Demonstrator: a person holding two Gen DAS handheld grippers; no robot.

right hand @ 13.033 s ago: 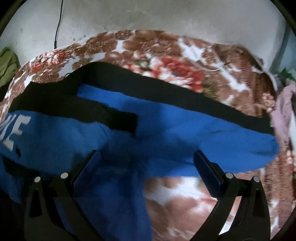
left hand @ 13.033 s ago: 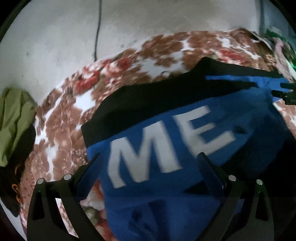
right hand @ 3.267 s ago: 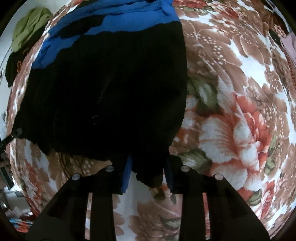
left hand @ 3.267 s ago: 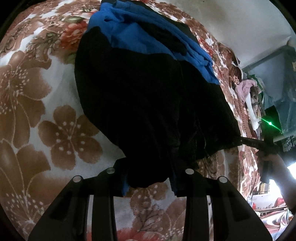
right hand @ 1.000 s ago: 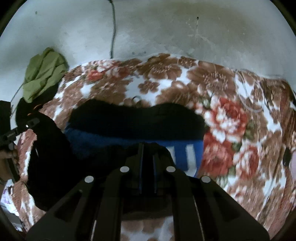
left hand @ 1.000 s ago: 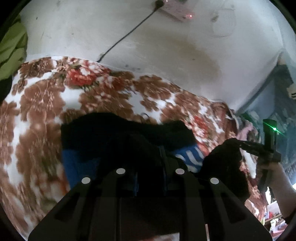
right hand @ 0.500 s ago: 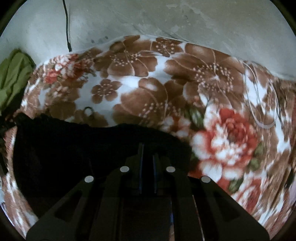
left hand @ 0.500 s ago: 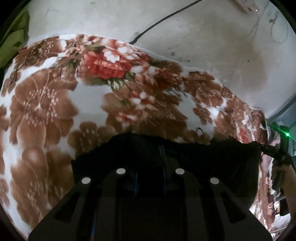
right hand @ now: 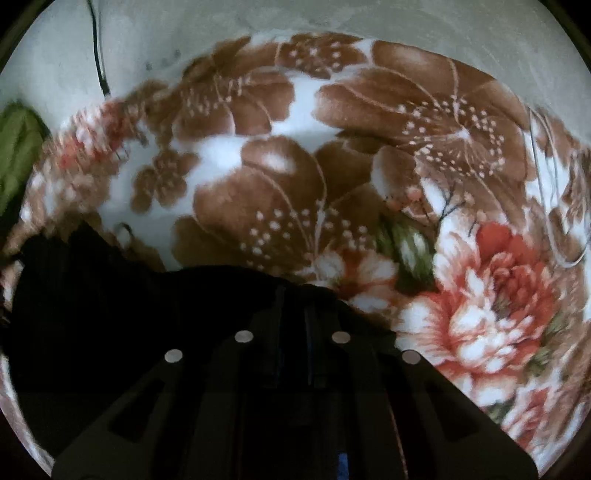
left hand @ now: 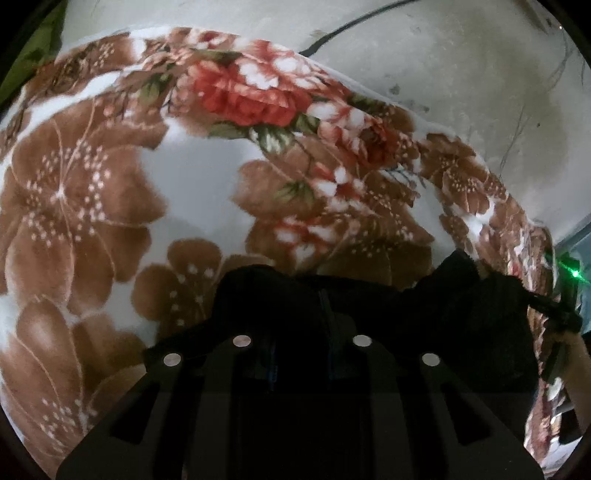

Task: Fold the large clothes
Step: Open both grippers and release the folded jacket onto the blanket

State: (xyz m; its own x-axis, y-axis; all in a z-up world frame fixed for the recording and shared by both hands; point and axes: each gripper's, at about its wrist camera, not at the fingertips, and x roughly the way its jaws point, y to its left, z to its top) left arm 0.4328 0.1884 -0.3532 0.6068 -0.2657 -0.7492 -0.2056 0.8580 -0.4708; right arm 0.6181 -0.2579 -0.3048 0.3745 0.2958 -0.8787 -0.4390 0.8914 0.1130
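The big garment shows only its black side [left hand: 461, 314], and its far edge lies across the floral blanket [left hand: 184, 184]. My left gripper [left hand: 301, 306] pinches the left corner of that edge; its jaws are opening, with black cloth between them. In the right wrist view, my right gripper [right hand: 293, 299] holds the right corner of the same black garment [right hand: 110, 295] close over the blanket [right hand: 258, 184], jaws likewise opening on the cloth. The right gripper [left hand: 554, 310] and the hand [left hand: 576, 354] holding it show at the left wrist view's right edge. No blue part shows.
A grey wall [left hand: 443, 55] rises right behind the bed, with a black cable [left hand: 351, 26] hanging on it. A green cloth [right hand: 14, 158] lies at the bed's left end. A thin white wire loop [right hand: 554, 206] rests on the blanket to the right.
Both grippers came forward and down with the black edge. The blue part seen a second ago is covered, and the edge has dropped onto the blanket near the wall.
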